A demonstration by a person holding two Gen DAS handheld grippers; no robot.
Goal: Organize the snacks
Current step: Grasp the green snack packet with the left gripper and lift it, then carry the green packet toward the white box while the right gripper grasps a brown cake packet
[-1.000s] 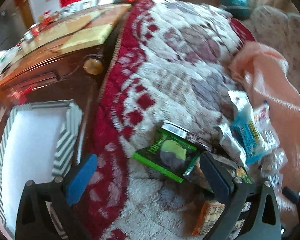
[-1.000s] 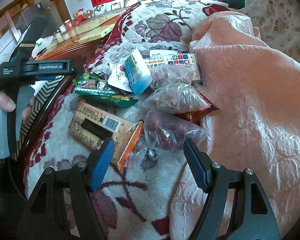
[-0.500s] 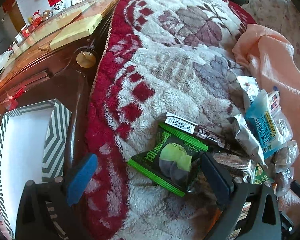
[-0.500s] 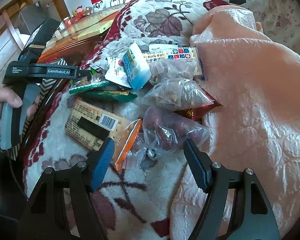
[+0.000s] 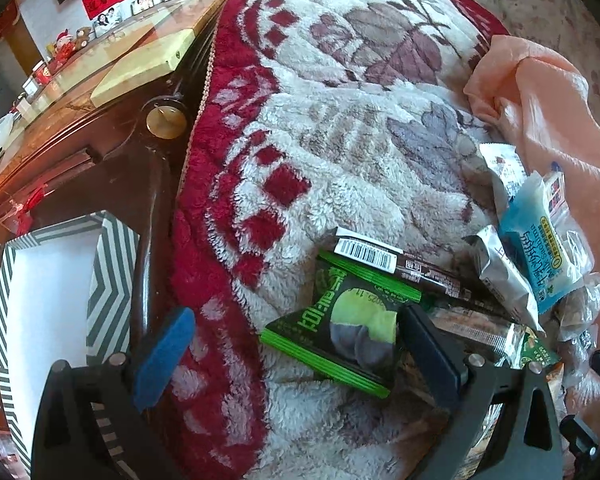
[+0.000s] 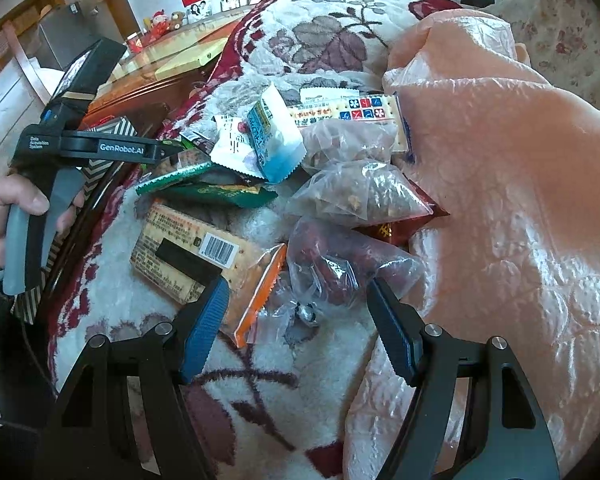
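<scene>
Left gripper [image 5: 284, 344] had its jaws wide apart, low over the red-and-cream fleece floral blanket [image 5: 340, 128], with the green-and-black foil snack packet [image 5: 340, 328] lying just inside its right finger, not clamped; judged the likely pick target, since it sat at the pile's near edge closest to the white box with grey chevron-striped walls [image 5: 112, 280], which stood beside the bed's dark wooden rail, probably the sorting bin. Right gripper [image 6: 300, 320] also had jaws apart, empty, hovering over the clear plastic bag of dark red dried fruit [image 6: 340, 264], not touching it. Snacks lay in a loose heap on the blanket: tan cracker pack with barcode [image 6: 180, 248] and orange-edged sachet [image 6: 260, 296] near the left finger, clear bag of brown nuts [image 6: 360, 196] further back, blue-and-white wrapped pack [image 6: 276, 140] leaning on the others, long cracker sleeve with coloured squares [image 6: 352, 112] at the rear. Peach quilted cover [image 6: 500, 200] was bunched to the right, keeping the heap hemmed in. A hand [image 6: 4, 216] gripped the left tool's handle. Nothing sorted yet as far as visible; box interior looked bare.
</scene>
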